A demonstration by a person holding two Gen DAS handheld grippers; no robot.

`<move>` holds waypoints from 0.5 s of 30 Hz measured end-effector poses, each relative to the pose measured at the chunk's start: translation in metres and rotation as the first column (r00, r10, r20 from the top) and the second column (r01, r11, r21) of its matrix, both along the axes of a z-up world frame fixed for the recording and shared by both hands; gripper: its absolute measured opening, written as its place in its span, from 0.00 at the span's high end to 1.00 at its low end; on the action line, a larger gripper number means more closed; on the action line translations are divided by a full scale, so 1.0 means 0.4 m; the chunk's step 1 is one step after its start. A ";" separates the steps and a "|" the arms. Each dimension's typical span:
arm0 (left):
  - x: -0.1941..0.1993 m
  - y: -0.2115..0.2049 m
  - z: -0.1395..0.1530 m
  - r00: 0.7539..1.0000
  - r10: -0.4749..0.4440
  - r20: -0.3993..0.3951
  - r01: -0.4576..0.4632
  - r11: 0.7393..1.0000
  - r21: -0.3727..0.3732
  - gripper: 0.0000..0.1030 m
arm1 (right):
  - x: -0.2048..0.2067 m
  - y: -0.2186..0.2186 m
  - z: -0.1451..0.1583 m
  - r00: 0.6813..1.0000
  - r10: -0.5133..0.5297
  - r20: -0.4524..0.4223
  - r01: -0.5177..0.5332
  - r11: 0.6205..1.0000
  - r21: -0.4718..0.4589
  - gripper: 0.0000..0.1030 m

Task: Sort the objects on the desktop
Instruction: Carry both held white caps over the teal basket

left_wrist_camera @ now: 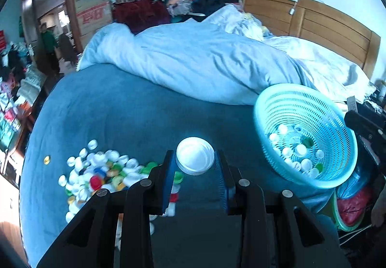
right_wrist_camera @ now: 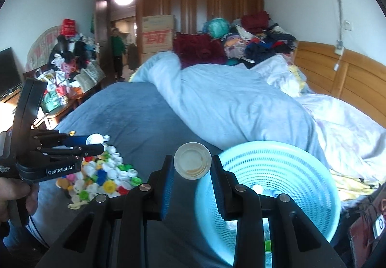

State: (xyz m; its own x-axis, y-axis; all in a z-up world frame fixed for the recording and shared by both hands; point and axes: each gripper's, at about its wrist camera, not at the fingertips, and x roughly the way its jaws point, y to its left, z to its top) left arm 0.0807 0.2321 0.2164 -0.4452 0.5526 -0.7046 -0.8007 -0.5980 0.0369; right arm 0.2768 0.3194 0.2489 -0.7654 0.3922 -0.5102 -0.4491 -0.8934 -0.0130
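Note:
My left gripper (left_wrist_camera: 195, 159) is shut on a white ribbed bottle cap (left_wrist_camera: 195, 155), held above the blue bedspread between the cap pile and the basket. The same gripper (right_wrist_camera: 93, 141) shows at the left of the right wrist view, a white cap (right_wrist_camera: 94, 139) in its tips. My right gripper (right_wrist_camera: 192, 164) is shut on a cream lid (right_wrist_camera: 192, 163) with a brown smear, just left of the basket rim. A pale blue mesh basket (left_wrist_camera: 306, 101) (right_wrist_camera: 284, 147) holds several white and green caps. A heap of mixed-colour caps (left_wrist_camera: 101, 171) (right_wrist_camera: 106, 176) lies on the spread.
A rumpled pale duvet (left_wrist_camera: 197, 60) crosses the bed behind the work area, with a wooden headboard (left_wrist_camera: 325, 24) at right. Clothes are heaped at the far side. A cluttered side table (right_wrist_camera: 60, 89) stands left. A person in green (right_wrist_camera: 117, 51) stands in the doorway.

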 end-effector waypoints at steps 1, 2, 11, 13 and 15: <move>0.005 0.013 0.003 1.000 -0.008 0.000 0.008 1.000 0.001 0.73 | 0.006 0.010 0.000 1.000 -0.008 0.004 0.008 1.000 -0.001 0.68; 0.010 0.027 0.007 1.000 -0.017 0.000 0.017 1.000 0.001 0.73 | 0.014 0.019 0.000 1.000 -0.018 0.010 0.018 1.000 0.000 0.68; 0.052 0.177 0.015 0.994 -0.109 0.013 0.110 0.993 -0.044 0.73 | 0.061 0.121 -0.007 0.994 -0.099 0.052 0.099 0.995 -0.002 0.68; 0.064 0.206 0.013 0.991 -0.129 0.017 0.130 0.990 -0.054 0.73 | 0.068 0.140 -0.012 0.992 -0.111 0.060 0.111 0.994 -0.006 0.68; 0.077 0.235 0.009 0.988 -0.149 0.029 0.150 0.987 -0.061 0.73 | 0.076 0.160 -0.020 0.990 -0.121 0.069 0.122 0.992 -0.012 0.68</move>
State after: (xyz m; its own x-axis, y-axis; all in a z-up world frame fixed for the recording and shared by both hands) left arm 0.1114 0.3261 0.2198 -0.3434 0.5662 -0.7493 -0.8820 -0.4686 0.0501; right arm 0.3073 0.3835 0.2409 -0.6758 0.4713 -0.5667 -0.5531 -0.8325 -0.0329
